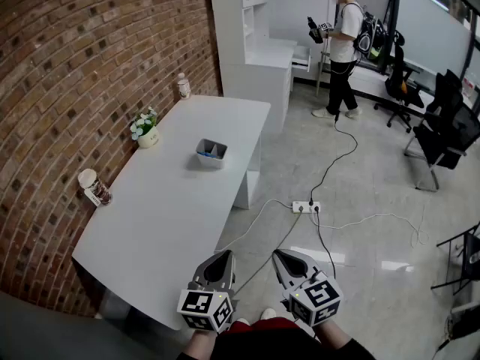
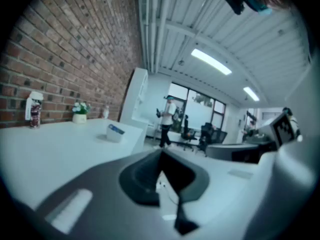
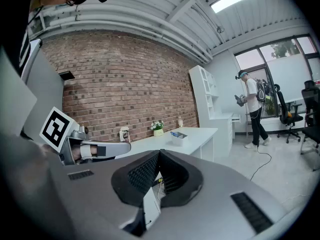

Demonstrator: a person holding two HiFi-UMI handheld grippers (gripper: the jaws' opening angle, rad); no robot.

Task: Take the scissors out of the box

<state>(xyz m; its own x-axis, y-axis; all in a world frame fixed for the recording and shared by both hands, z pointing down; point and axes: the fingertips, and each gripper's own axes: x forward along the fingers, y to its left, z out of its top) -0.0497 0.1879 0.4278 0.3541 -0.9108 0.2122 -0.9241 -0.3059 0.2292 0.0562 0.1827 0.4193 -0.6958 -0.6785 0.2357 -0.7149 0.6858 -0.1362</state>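
Note:
A small grey box [image 1: 211, 154] stands on the white table [image 1: 165, 223], past its middle. Something blue shows inside it; I cannot make out scissors as such. The same box appears small and far off in the left gripper view [image 2: 116, 132] and the right gripper view [image 3: 177, 135]. My left gripper [image 1: 224, 255] hangs beyond the table's near corner, jaws shut and empty [image 2: 161, 152]. Beside it, my right gripper [image 1: 277, 254] is over the floor, jaws also pressed together on nothing [image 3: 160, 153]. Both are far short of the box.
Along the brick wall stand a cup [image 1: 94, 187], a flower pot [image 1: 145, 129] and a bottle [image 1: 183, 86]. A power strip [image 1: 305, 207] and cables lie on the floor to the right. A person [image 1: 342, 47], a white shelf [image 1: 251, 40] and office chairs [image 1: 442, 126] are farther back.

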